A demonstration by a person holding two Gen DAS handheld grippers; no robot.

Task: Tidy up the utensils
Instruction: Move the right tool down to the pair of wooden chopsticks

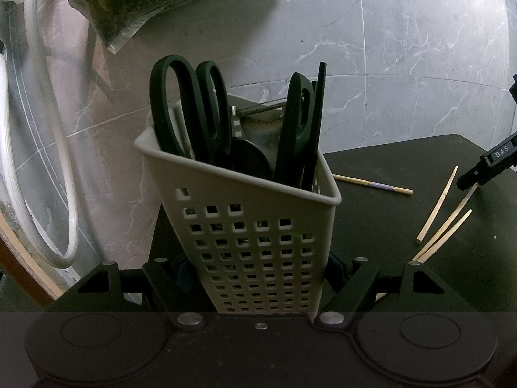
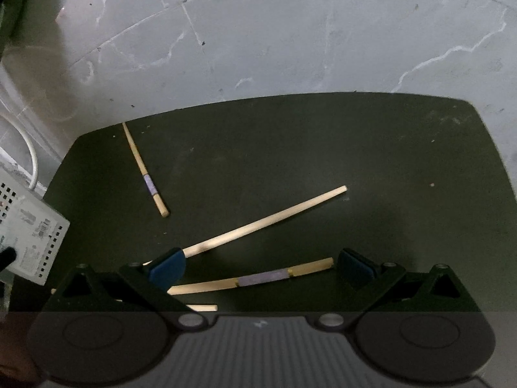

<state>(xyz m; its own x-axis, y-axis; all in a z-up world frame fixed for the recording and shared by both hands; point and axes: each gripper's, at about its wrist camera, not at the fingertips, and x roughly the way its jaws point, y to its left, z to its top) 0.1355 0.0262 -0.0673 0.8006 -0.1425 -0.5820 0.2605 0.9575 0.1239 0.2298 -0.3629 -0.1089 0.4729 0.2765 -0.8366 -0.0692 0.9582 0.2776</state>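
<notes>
Clamping tilted utensil basket in left gripper, risking spill; right gripper hovering wide over banded chopstick, risking rolling it.

Table, 12 to 3 o'clock: bare, passable.
Chopsticks, centre to 7 o'clock: scattered obstacles.
Basket, 9 o'clock: blocks.

Utensil basket – pale grey, square-hole grid pattern. Scissors – black handles. Chopsticks pale wood; two carry lilac band with gold rings. Worktop matt black. Floor grey marble, white veins. Right gripper pads blue.
</notes>
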